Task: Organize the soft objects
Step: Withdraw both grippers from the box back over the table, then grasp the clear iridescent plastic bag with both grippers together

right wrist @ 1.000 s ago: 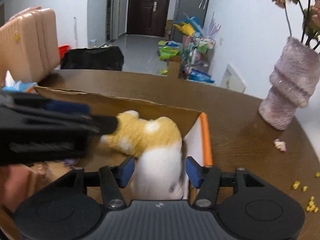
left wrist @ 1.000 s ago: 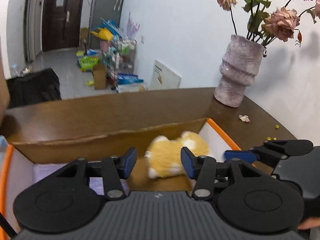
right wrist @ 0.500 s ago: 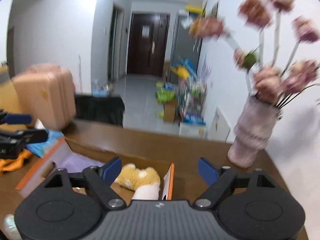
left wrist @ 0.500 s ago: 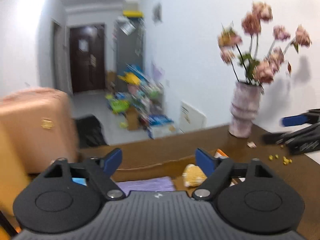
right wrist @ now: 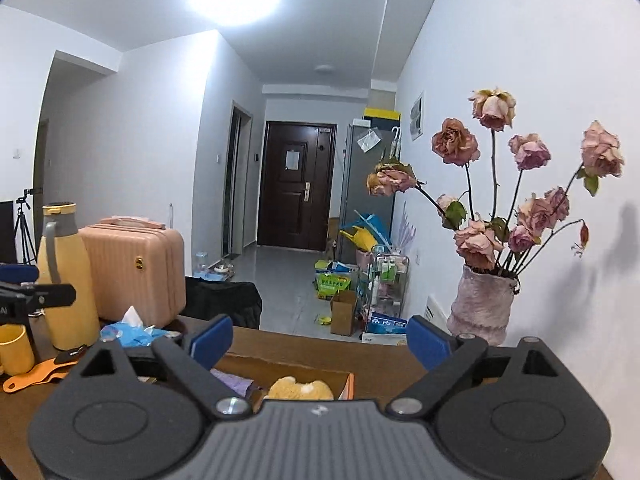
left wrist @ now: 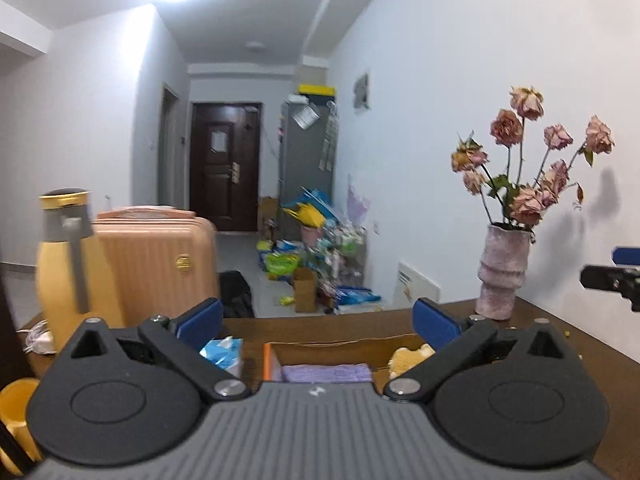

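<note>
Hovering above the bench (left wrist: pixel 560 340), both grippers, left (left wrist: pixel 318 322) and right (right wrist: pixel 318 338), have jaws spread wide, gripping nothing. Below them the yellow plush (right wrist: pixel 300 389) lies in the box (left wrist: pixel 344 347) beside a purple cloth (left wrist: pixel 326 372). A vase (right wrist: pixel 480 304) stands near.

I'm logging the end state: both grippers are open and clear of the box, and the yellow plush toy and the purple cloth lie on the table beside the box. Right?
One detail is wrong: the yellow plush toy and the purple cloth lie inside the box, not beside it, as both wrist views show. The left gripper and right gripper are indeed open and clear.
</note>
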The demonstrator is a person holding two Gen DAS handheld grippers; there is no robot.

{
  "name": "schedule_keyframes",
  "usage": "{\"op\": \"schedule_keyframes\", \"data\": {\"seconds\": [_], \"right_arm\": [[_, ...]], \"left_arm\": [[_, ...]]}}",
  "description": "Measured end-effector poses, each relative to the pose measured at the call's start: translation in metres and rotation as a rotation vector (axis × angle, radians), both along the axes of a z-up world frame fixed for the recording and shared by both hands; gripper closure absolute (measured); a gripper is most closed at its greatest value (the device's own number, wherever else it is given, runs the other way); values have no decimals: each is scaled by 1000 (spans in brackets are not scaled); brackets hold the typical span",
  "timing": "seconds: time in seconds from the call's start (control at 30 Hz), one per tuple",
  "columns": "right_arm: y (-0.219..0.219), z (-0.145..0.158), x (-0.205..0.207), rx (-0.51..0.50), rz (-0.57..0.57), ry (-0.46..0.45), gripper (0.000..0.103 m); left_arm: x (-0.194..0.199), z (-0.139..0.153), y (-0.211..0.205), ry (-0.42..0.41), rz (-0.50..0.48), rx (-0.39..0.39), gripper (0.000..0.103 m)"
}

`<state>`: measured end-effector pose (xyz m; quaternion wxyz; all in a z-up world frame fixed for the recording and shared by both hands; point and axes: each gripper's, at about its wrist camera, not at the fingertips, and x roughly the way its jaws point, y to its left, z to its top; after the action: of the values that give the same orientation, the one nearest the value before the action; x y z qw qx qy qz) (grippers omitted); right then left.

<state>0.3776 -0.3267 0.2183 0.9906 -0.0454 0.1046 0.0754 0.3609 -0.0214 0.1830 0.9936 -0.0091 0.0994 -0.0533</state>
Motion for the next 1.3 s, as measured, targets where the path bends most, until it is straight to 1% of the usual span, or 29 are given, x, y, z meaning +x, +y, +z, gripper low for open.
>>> {"op": "schedule_keyframes", "data": {"seconds": [0.1, 0.2, 0.3, 0.33, 0.4, 0.47, 0.5, 0.57, 0.63, 0.73, 0.8, 0.93, 1.03, 1.17, 1.3], "right_arm": [[2, -27, -38, 27, 19, -19, 7], [8, -63, -77, 37, 39, -11, 6], [16, -105, -124, 55, 94, 11, 5], [19, -118, -138, 65, 118, 25, 4], [24, -144, -165, 100, 168, 66, 3], [30, -164, -181, 97, 201, 112, 3], [33, -171, -185, 88, 202, 135, 3], [39, -177, -186, 61, 210, 166, 3], [45, -178, -185, 38, 202, 162, 3], [45, -177, -176, 46, 171, 165, 3], [43, -178, -170, 58, 154, 182, 3], [37, -185, -150, 69, 113, 225, 3], [34, -188, -135, 76, 94, 245, 3], [34, -189, -112, 95, 69, 267, 3], [45, -188, -85, 114, 116, 286, 5]], "left_arm": [[-43, -24, 2, -26, 45, 29, 0], [-88, -56, 8, -25, 14, 20, 0], [-131, -94, 11, 28, -46, 0, 0], [-143, -104, 11, 44, -59, 16, 0], [-162, -122, 10, 59, -48, 46, 0], [-173, -133, 9, 93, -54, 63, 0], [-174, -135, 9, 110, -72, 73, 0], [-173, -137, 9, 104, -82, 79, 0], [-166, -135, 10, 103, -75, 60, 0], [-152, -138, 9, 135, -66, 30, 0], [-145, -143, 8, 155, -70, 29, 0], [-128, -153, 6, 195, -73, 23, 0], [-114, -158, 6, 215, -75, 4, 0], [-91, -162, 8, 213, -61, -14, 0], [-64, -164, 17, 233, -31, -45, 0]]}}
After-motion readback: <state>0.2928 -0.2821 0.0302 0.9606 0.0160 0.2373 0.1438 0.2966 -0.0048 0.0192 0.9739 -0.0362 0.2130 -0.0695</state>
